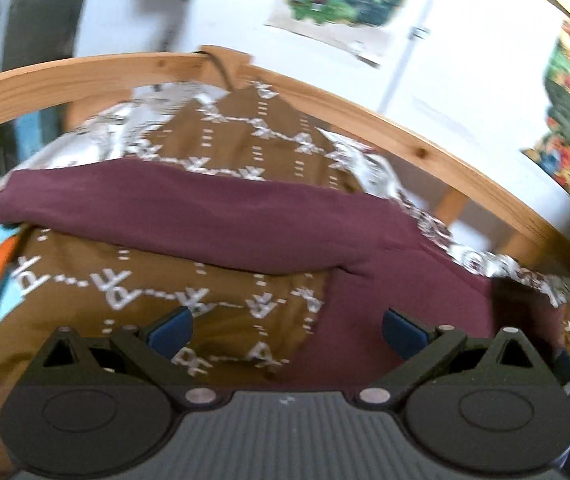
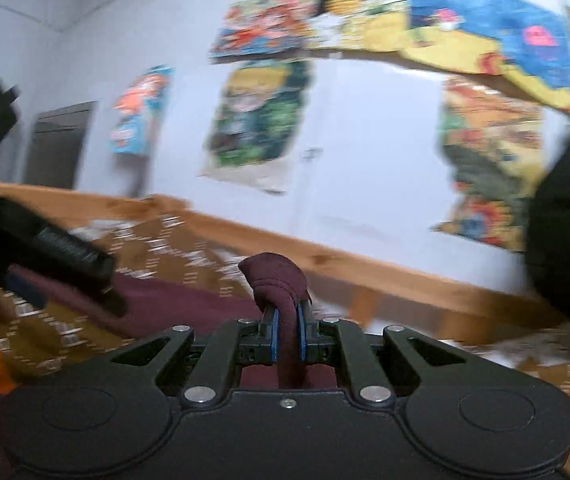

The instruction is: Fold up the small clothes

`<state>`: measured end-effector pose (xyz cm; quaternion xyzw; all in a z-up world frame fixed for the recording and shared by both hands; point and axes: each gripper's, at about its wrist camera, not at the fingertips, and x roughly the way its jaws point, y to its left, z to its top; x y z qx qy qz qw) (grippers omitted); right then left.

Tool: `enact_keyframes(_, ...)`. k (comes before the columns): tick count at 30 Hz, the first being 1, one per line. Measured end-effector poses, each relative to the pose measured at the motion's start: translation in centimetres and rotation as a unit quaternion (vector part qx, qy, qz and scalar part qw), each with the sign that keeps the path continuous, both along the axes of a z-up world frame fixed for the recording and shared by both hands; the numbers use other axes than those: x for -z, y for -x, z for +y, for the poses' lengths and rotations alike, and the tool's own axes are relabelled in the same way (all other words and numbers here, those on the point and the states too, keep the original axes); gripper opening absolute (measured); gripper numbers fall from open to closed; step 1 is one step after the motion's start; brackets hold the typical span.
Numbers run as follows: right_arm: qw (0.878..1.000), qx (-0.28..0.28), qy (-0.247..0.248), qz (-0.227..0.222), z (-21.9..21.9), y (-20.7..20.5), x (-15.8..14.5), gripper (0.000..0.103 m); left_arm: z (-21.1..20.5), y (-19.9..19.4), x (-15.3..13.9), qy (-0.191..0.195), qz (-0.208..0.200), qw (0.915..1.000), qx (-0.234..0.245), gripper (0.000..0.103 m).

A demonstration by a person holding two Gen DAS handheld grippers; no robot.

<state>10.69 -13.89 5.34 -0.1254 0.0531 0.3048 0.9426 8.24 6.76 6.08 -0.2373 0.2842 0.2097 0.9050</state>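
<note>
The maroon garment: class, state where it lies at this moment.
The maroon garment lies across the brown patterned bedspread before the wooden bed rail; one bunched end is pinched in the right gripper.

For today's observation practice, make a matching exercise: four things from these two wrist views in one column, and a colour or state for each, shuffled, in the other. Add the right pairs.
Things:
1. left gripper
2. right gripper
3. maroon garment
4. bed frame

States or colours:
A. light wood, behind the bedding
B. open, nothing between its blue pads
C. spread over the brown patterned blanket
D. shut on a fold of cloth

Pairs: 1-B, 2-D, 3-C, 4-A
</note>
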Motion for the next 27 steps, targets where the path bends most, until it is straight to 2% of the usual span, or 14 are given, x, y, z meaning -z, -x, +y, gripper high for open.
enact_keyframes(5, 0.997, -0.051, 0.03, 0.055, 2.9, 0.3, 3.0, 0.011, 1.3, 0.5, 0.4, -0.009, 0.001, 0.9997, -0.022, 0.102)
enact_keyframes(8, 0.991, -0.073, 0.056, 0.096, 3.8, 0.5, 4.8, 0.017, 1.3, 0.5, 0.7, -0.015, 0.01, 0.9995, -0.025, 0.102)
enact_keyframes(9, 0.989, -0.077, 0.061, 0.109, 3.9, 0.3, 5.1, 0.022, 1.2, 0.4, 0.8, -0.015, 0.013, 0.9995, -0.025, 0.102)
enact_keyframes(10, 0.987, -0.083, 0.064, 0.122, 3.9, 0.3, 5.3, 0.033, 1.1, 0.3, 0.9, -0.016, 0.017, 0.9995, -0.023, 0.102)
enact_keyframes(11, 0.985, -0.086, 0.064, 0.132, 3.8, 0.5, 5.5, 0.039, 1.0, 0.1, 1.0, -0.016, 0.022, 0.9994, -0.019, 0.102)
enact_keyframes(13, 0.984, -0.091, 0.061, 0.14, 2.7, 1.0, 5.9, 0.066, 0.5, -0.1, 1.2, -0.019, 0.028, 0.9993, -0.012, 0.102)
enact_keyframes(16, 0.981, -0.104, 0.064, 0.152, 1.1, 1.1, 5.3, 0.086, -0.2, -0.8, 1.7, -0.022, 0.038, 0.999, 0.003, 0.102)
enact_keyframes(18, 0.98, -0.105, 0.068, 0.154, -0.5, 0.6, 4.8, 0.092, -1.0, -1.5, 2.3, -0.025, 0.052, 0.9981, 0.022, 0.102)
enact_keyframes(20, 0.983, -0.083, 0.074, 0.145, -2.2, -0.1, 4.6, 0.094, -2.0, -2.3, 3.2, -0.027, 0.069, 0.9964, 0.042, 0.102)
enact_keyframes(22, 0.988, -0.039, 0.07, 0.135, -4.0, -1.5, 4.6, 0.096, -3.0, -3.2, 4.0, -0.032, 0.089, 0.9932, 0.069, 0.102)
enact_keyframes(25, 0.988, 0.061, 0.036, 0.138, -7.0, -5.0, 5.0, 0.096, -4.7, -4.1, 4.5, -0.05, 0.101, 0.9889, 0.098, 0.102)
enact_keyframes(27, 0.98, 0.14, 0.008, 0.141, -9.3, -7.6, 5.7, 0.095, -5.8, -4.6, 4.6, -0.064, 0.104, 0.9856, 0.117, 0.102)
